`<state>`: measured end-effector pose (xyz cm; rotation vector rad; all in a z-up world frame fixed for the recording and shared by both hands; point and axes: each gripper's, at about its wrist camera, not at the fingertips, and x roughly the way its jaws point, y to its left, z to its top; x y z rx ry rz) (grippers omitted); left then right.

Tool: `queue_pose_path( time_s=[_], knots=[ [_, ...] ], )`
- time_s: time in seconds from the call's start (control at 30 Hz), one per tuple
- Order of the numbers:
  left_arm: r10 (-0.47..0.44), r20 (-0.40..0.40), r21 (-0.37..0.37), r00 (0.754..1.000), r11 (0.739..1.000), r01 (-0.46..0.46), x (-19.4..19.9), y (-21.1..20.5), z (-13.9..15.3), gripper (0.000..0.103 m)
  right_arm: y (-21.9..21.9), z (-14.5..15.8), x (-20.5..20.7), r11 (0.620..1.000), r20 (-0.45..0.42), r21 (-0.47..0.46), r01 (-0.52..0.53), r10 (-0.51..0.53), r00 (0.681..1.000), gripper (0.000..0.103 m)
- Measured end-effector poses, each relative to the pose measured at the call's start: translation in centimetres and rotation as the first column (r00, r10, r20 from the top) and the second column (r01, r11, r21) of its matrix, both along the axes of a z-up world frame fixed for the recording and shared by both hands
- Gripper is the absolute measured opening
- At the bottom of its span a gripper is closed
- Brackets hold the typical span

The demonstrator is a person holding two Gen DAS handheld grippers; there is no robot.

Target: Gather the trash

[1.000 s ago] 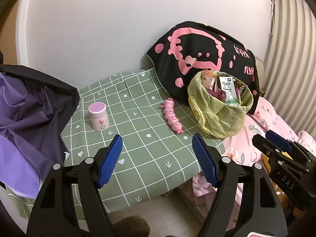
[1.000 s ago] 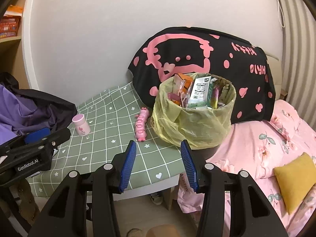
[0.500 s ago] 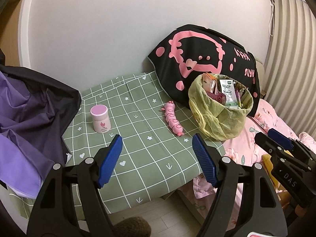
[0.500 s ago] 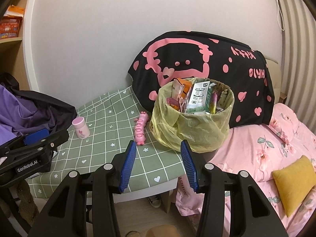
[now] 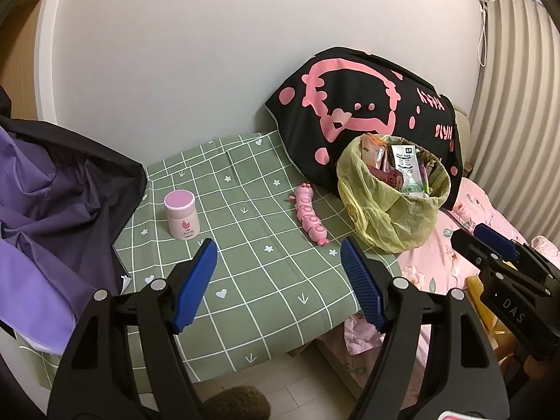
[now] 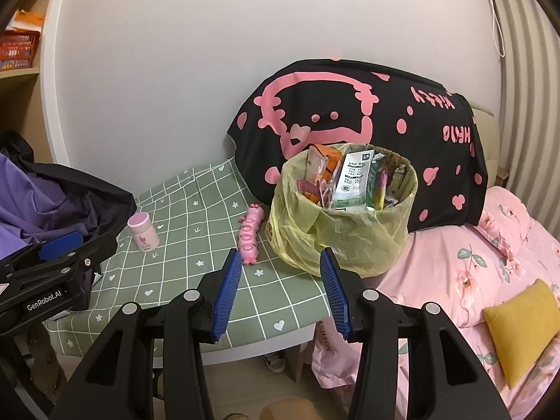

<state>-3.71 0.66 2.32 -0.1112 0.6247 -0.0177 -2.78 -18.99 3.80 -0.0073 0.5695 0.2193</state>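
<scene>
Standing on green checked desk [image 6: 196,210]: yellow plastic trash bag [image 6: 350,231] filled with wrappers, seemingly snack packets; pink caterpillar toy [image 6: 250,238] beside it; pink-lidded jar [image 5: 181,214]. Left gripper [image 5: 276,273] and right gripper [image 6: 280,283] both parted, empty.

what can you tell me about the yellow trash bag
The yellow trash bag is thin, crinkled, translucent plastic, standing upright with its mouth open and rim folded outward. It is packed with wrappers and cartons that stick up above the rim. It sits at the edge of the green checked cloth, in front of the black and pink cushion.
</scene>
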Motion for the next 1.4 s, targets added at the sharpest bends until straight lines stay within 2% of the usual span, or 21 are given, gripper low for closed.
queue_pose_path(
  time_s=[1.4],
  knots=[
    [-0.038, 0.003, 0.006, 0.999, 0.999, 0.038, -0.3, -1.2, 0.1, 0.069, -1.3, 0.4, -0.6, 0.999, 0.0, 0.013, 0.034, -0.034, 0.999, 0.044]
  ],
)
